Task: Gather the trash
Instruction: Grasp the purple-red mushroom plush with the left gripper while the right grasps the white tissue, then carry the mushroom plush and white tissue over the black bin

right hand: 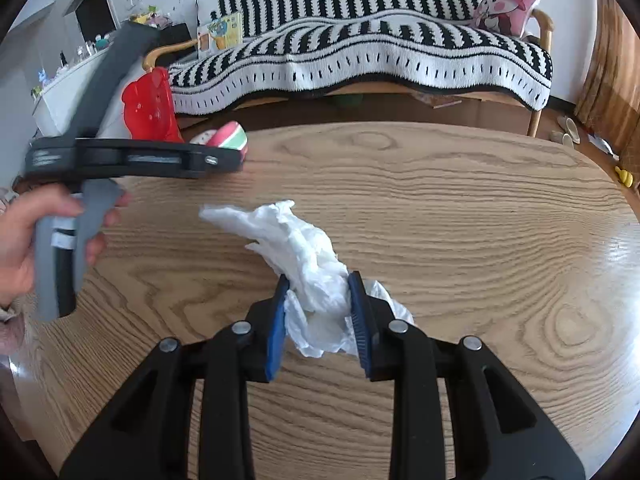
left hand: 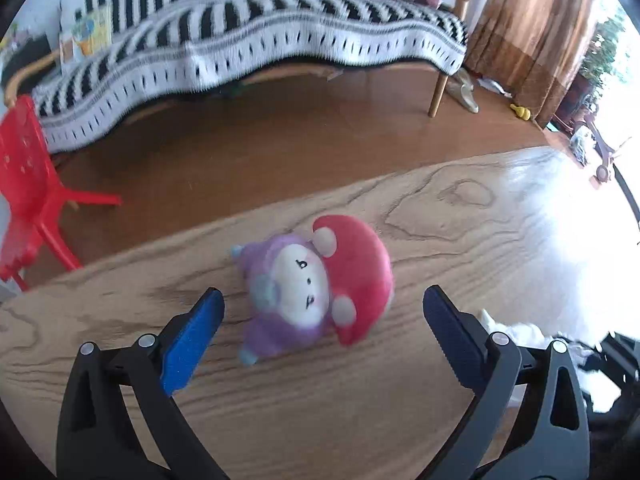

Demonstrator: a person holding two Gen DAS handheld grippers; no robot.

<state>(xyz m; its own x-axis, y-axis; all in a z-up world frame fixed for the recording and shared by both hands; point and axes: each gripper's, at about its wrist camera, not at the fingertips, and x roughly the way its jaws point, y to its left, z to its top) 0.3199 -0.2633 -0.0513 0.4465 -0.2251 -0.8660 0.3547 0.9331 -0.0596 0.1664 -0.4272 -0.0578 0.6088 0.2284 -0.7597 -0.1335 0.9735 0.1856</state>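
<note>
The right gripper (right hand: 318, 300) is pinching a crumpled white tissue (right hand: 304, 252) between its blue pads, jaws drawn in narrow around it; the loose end of the tissue is trailing forward and left over the wooden table (right hand: 460, 216), though whether it is resting on the wood or hanging clear I cannot tell; the left gripper (left hand: 323, 312) is standing wide apart, gripping nothing, its fingertips bracketing a plush toy (left hand: 316, 284) with a red mushroom cap and purple body, which is lying on the table (left hand: 460, 208) without touching either pad.

Beyond the table a sofa (right hand: 360, 52) is sitting under a black-and-white striped throw, with a pink cushion (right hand: 506, 10) at its right end, a red plastic chair (right hand: 150, 106) to the left and brown curtains (left hand: 532, 28) to the right.

Only the right wrist view is showing the person's left hand (right hand: 28, 240) wrapping the grey handle; only the left wrist view is showing the toy's face, blurred, and a corner of the tissue at its lower right edge.
</note>
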